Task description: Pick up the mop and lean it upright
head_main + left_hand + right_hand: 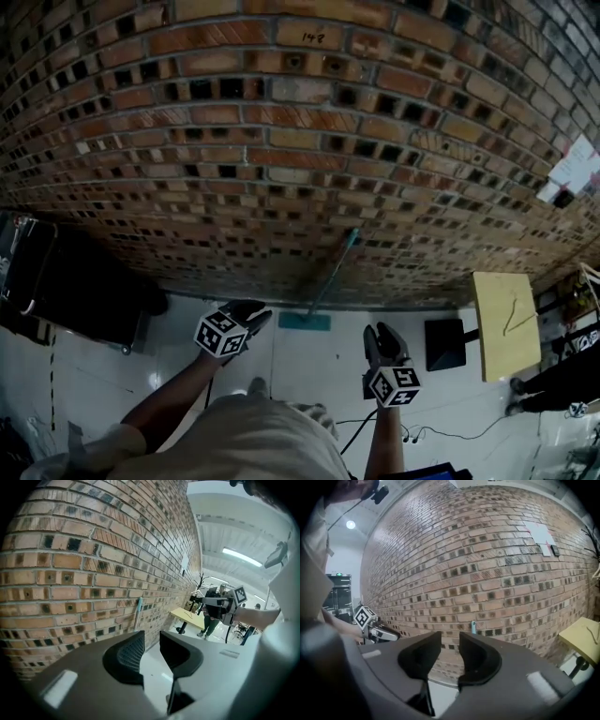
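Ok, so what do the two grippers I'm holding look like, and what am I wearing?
The left gripper and right gripper have grey bodies ending in black, curved tongs. Each carries a white cube printed with black square markers. The person wears a light-coloured top.

The white tiled floor point(309, 375) is carrying everything. A teal mop head point(305, 322) is lying flat on it, ahead of and between the left gripper point(251, 317) and the right gripper point(382, 336). A black box point(444, 344) and a yellow table point(506, 323) are standing right of the right gripper, and a thin cable point(450, 437) is trailing behind it.
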Demonstrator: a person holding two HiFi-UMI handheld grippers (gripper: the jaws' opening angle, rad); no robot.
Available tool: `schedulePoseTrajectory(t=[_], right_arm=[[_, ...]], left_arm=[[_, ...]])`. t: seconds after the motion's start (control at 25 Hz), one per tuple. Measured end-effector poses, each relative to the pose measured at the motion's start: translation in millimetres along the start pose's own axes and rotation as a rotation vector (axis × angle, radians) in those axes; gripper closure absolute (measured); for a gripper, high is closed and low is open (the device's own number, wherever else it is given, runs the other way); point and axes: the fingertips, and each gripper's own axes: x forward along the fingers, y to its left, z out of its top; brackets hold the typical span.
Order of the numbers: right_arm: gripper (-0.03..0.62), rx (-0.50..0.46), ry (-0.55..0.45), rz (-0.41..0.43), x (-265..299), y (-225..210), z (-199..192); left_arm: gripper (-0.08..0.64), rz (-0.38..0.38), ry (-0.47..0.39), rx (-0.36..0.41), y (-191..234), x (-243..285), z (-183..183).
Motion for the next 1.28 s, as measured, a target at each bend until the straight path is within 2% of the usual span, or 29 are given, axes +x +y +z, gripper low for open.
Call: schedulePoseTrajectory(t=[0.12,0.28,0.44,0.84,0.96,1.0,1.04,1.12,1.28], right_arm=[[0.476,0.004,0.016,-0.011,-30.4,-22.7,-1.9],[0.476,-0.008,-0.007,-0.008,-52.6,-49.9,12.4],[0.476,0.015,-0.028,-0.006,-74.1,-68.5,5.8],[0.477,0.021,-0.042,0.049,-108.2,-96.7,-8.0],[0.485,-0.004,-0.045,0.051,-118.7,-104.1,-9.6],[0.506,-0.025,-0.042,0.042,-123.3,-107.8,-10.6],[0.567,-0.045,-0.039,0.029,-128.4,-112.6,-12.1],[0.592,-0.064,-0.032,0.003,-139.5,-123.4,-15.7],[0.592,-0.068,-0.034,-0.016,-154.1,-142.8,-20.7]], left_arm=[[0.439,-0.008,0.017,-0.012,-29.8,11.3,-5.2],[0.439,-0.012,0.008,0.002,-60.4,31.0,8.1],[0.439,-0.015,0.025,-0.002,-96.7,43.4,-2.3],[0.439,-0.005,0.070,0.050,-163.2,67.4,-4.3],[0.439,0.003,0.073,0.058,-177.3,72.0,-5.3],[0.439,0.005,0.074,0.059,-182.4,74.0,-6.2],[0.439,0.006,0.074,0.060,-188.0,76.2,-7.3],[0.439,0.006,0.075,0.061,-200.3,80.6,-10.1],[0.439,0.015,0.070,0.062,-216.9,89.6,-12.1]])
